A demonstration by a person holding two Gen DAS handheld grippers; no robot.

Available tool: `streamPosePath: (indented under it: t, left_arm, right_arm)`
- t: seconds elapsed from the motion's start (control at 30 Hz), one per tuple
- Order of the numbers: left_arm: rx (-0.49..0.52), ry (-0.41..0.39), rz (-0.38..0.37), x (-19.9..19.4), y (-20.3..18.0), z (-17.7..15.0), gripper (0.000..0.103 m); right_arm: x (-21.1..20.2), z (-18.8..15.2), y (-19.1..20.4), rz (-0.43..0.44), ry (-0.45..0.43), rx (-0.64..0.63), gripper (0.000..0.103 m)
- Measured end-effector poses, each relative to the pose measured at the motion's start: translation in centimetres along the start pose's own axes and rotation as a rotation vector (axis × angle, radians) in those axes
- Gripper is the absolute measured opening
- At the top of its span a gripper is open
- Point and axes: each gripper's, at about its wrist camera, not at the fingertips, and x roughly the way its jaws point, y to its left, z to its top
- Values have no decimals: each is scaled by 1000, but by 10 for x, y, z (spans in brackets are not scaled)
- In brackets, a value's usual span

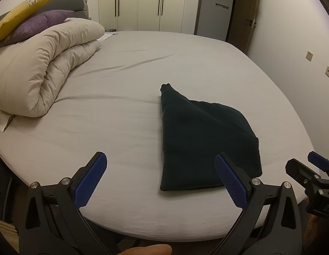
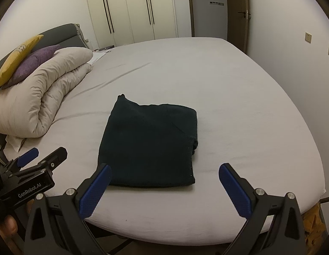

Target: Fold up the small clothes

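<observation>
Dark cloth (image 2: 149, 144) lies folded flat on the bed (image 2: 239, 110), centre of the right wrist frame, one corner poking up at its far left. Both grippers hang over the near bed edge, touching nothing: left gripper (image 1: 161, 178) spread wide, empty; right gripper (image 2: 164, 186) likewise spread, empty. Rolled duvet (image 1: 43, 68) with yellow and purple cushions sits upper left, well apart from the cloth.

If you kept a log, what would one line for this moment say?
left gripper: open, empty | right gripper: open, empty | dark cloth: folded, flat on bed, untouched
</observation>
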Motion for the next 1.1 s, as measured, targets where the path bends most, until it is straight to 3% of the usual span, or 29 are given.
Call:
streamPosePath:
  t: [1.1]
  left_arm:
    - [25, 0, 2, 0, -6, -1, 103]
  right_arm:
    - [3, -7, -1, -7, 4, 13, 103]
